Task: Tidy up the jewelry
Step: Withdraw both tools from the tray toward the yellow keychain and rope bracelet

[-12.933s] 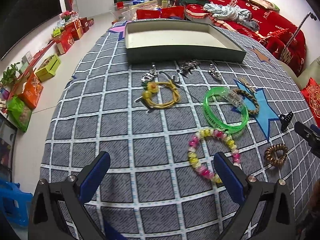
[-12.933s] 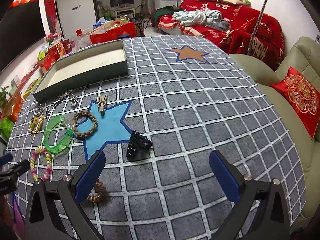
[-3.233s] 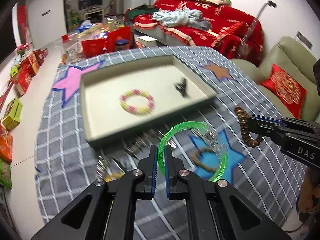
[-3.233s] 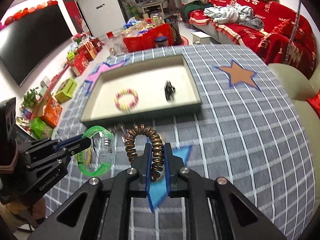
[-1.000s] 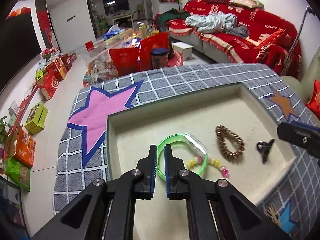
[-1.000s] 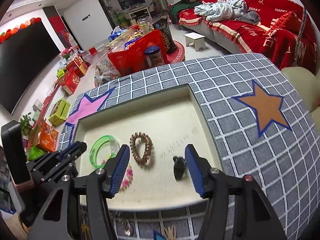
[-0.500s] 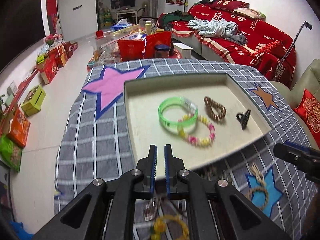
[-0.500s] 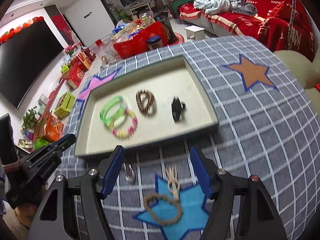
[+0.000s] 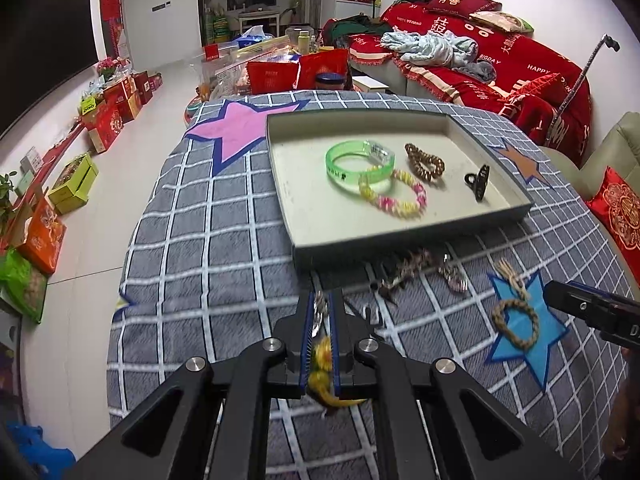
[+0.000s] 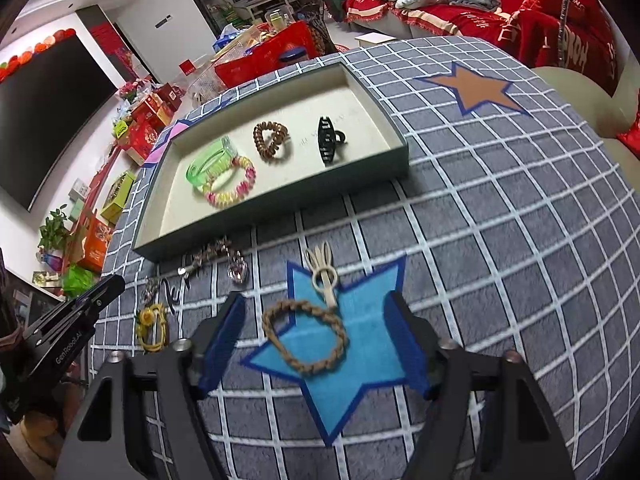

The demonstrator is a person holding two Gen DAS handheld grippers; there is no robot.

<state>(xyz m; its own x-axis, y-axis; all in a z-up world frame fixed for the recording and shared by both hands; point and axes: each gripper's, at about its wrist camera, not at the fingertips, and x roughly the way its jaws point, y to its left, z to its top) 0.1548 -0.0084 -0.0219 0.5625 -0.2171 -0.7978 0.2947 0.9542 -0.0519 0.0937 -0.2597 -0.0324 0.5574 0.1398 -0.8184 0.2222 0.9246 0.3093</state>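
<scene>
Tongs first: your left tongs (image 9: 320,336) sit closed and empty above the yellow bracelet (image 10: 150,328), your right tongs (image 10: 316,344) have just been opening around the braided bracelet (image 10: 306,340) lying untouched on the counter (image 10: 500,240), and beyond them the tray (image 10: 400,144) holds the green bangle (image 10: 208,164).

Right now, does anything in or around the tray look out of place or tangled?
Only one thing: in the tray, the green bangle overlaps the beaded bracelet instead of lying apart. The coil tie and black clip lie separate. Several pieces sit on the cloth, including the braided band.
</scene>
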